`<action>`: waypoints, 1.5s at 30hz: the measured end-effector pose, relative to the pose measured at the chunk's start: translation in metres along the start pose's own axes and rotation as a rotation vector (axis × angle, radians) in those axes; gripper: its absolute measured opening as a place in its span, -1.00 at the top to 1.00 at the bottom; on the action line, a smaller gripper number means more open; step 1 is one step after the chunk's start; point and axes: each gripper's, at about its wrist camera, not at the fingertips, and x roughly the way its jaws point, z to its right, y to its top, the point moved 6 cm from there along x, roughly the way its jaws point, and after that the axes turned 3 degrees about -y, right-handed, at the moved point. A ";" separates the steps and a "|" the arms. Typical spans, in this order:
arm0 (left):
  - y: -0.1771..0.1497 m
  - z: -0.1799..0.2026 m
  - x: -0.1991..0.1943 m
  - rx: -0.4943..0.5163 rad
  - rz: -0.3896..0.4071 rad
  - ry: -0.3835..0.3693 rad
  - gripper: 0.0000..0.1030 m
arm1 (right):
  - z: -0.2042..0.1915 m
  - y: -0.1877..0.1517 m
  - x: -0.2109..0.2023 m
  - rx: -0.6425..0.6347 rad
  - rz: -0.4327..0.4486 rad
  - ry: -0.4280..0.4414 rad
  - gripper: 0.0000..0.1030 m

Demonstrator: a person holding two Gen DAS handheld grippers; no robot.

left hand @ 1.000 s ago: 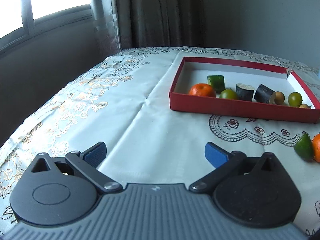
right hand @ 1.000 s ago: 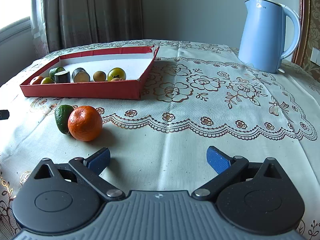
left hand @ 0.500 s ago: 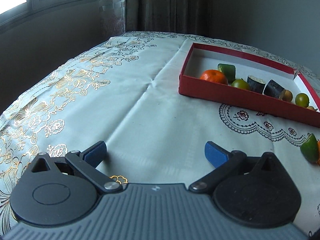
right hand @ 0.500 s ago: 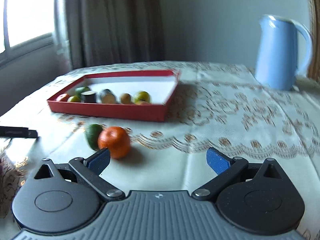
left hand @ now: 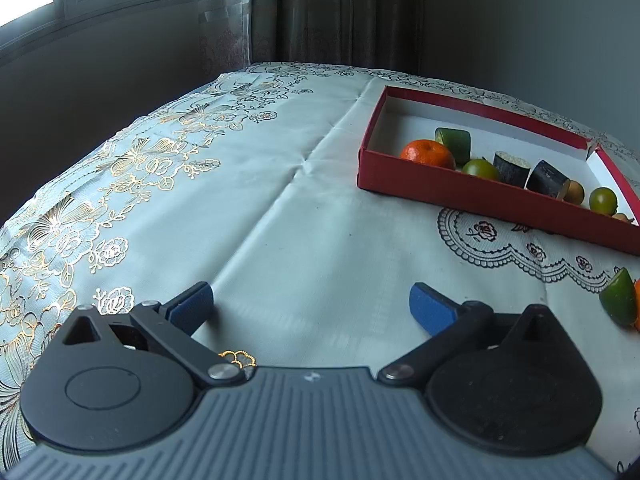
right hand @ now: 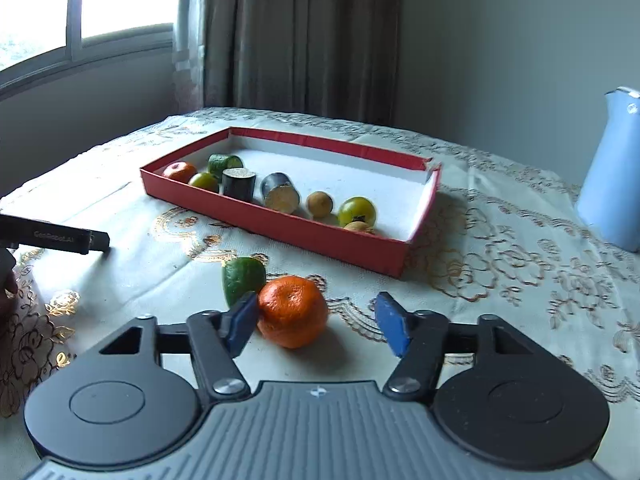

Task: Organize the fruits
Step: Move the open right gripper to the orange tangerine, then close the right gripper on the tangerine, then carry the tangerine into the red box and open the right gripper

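A loose orange (right hand: 293, 311) lies on the tablecloth with a green fruit piece (right hand: 242, 280) touching its left side. My right gripper (right hand: 318, 326) is open; the orange sits between its fingers, close to the left pad (right hand: 240, 326). A red tray (right hand: 280, 229) behind holds several fruits and cut pieces. My left gripper (left hand: 312, 308) is open and empty over bare cloth, left of the tray (left hand: 460, 196). The green piece (left hand: 619, 298) shows at the left wrist view's right edge.
A light blue kettle (right hand: 612, 176) stands at the right. The left gripper's finger (right hand: 56, 236) reaches in from the left of the right wrist view. The table's edge curves off to the left, under a window and curtain.
My right gripper has moved forward and left, so the orange now lies between its fingers. My left gripper has drifted left and back a little, staying open.
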 end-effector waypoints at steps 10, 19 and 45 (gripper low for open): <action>0.000 0.000 0.000 0.000 0.000 0.000 -1.00 | -0.004 -0.002 0.012 0.021 -0.022 0.044 -0.07; 0.000 0.000 0.000 0.000 0.000 0.000 -1.00 | 0.002 -0.006 0.012 0.085 -0.009 0.094 0.18; 0.000 0.000 0.000 0.002 0.001 0.003 -1.00 | 0.007 -0.005 -0.005 0.123 0.068 0.062 0.19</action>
